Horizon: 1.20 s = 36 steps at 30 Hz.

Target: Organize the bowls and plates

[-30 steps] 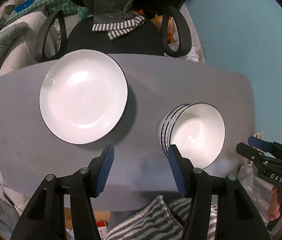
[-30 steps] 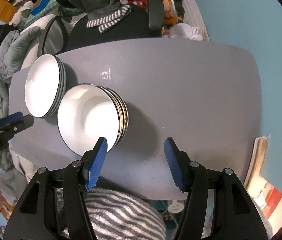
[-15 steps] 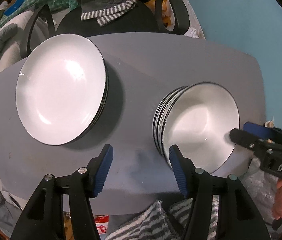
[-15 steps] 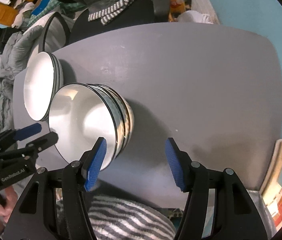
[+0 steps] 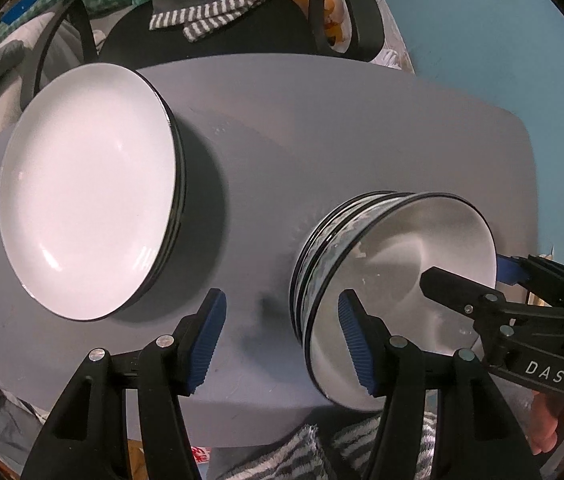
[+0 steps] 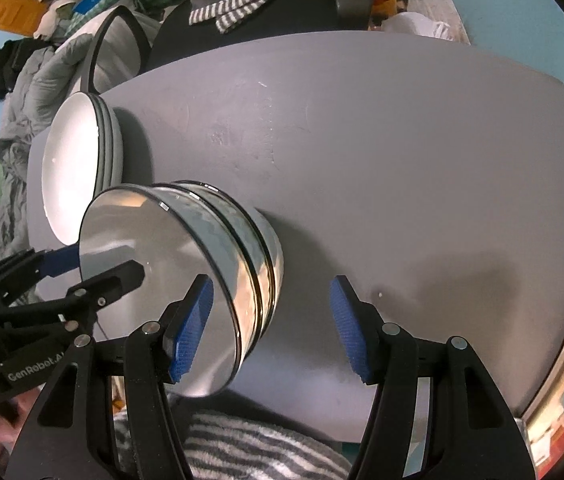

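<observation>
Two grippers, left (image 5: 278, 344) & right (image 6: 270, 328), hover spread wide, pinching nothing, at the bowl stack (image 5: 386, 280) by the desk's (image 5: 322, 128) near edge. Plates (image 5: 86, 216) sit stacked toward its left edge. Sorting looks mostly done; what's left is unclear.

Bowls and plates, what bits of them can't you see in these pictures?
- Bowls: the count. Both views show only banded rims nested together, so the lower ones hide inside the top one.
- Plates: the count. The right wrist view shows only thin stacked edges.
- Top bowl's near rim: covered by the left gripper in the left wrist view and by the right gripper in the right.
- Whether any pad touches the bowls: cannot tell.
</observation>
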Motion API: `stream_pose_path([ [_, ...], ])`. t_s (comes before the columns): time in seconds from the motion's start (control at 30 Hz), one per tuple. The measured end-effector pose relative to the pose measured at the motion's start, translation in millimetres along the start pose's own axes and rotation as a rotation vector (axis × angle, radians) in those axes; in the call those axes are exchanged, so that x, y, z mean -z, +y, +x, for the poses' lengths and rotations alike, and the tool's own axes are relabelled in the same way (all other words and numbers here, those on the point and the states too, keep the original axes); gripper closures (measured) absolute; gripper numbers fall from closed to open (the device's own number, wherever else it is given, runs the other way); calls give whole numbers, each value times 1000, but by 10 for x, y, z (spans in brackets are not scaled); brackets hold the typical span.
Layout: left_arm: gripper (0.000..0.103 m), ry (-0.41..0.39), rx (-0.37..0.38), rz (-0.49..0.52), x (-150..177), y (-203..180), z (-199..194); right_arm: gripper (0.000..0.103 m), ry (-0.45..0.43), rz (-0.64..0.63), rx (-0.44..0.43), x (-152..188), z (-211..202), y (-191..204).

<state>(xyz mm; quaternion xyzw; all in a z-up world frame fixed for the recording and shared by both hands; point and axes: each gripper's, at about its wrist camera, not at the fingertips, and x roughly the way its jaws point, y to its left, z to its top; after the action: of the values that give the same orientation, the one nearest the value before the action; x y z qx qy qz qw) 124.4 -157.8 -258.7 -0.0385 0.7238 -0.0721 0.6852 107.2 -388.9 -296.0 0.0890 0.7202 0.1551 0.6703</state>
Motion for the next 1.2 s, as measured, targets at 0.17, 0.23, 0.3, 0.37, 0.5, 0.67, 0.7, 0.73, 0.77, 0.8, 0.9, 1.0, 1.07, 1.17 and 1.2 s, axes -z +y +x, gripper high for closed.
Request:
stream_pose_path([
  [0.17,43,19,3,-4,-36,16,84,43,2,1,-12,-55,61,-1],
  [0.23,43,22,9,5,-30,13,99,43,3,-2,-18,-63,69,-13],
  [0.3,43,23,11,8,-29,13,109,43,6,-3,-19,-69,78,-19],
  [0.37,43,24,15,7,-33,15,108,43,10,-3,-16,-76,91,-25],
  [0.5,43,29,33,-5,-22,35,112,43,15,-6,-10,-67,89,-53],
  [0.67,44,20,46,-13,10,93,108,43,25,-14,2,-49,110,-58],
  [0.7,45,22,50,-12,11,97,107,43,24,-15,2,-65,124,-26],
  [0.73,47,22,56,-13,17,108,100,43,23,-17,4,-64,124,-18],
  [0.77,48,22,62,-15,17,119,98,43,22,-22,8,-68,129,3],
  [0.8,49,23,69,-18,21,124,96,43,21,-29,13,-73,134,30],
  [0.9,56,24,96,-32,22,148,92,43,29,-32,17,-86,137,40],
  [1.0,68,27,119,-37,44,150,79,55,41,-15,-6,-97,144,44],
  [1.07,77,26,121,-41,68,142,66,62,52,-12,-22,-91,145,62],
  [1.17,82,10,102,-36,102,133,37,70,52,-30,-32,-79,145,108],
  [1.2,83,8,100,-36,116,135,27,70,51,-32,-28,-83,141,105],
])
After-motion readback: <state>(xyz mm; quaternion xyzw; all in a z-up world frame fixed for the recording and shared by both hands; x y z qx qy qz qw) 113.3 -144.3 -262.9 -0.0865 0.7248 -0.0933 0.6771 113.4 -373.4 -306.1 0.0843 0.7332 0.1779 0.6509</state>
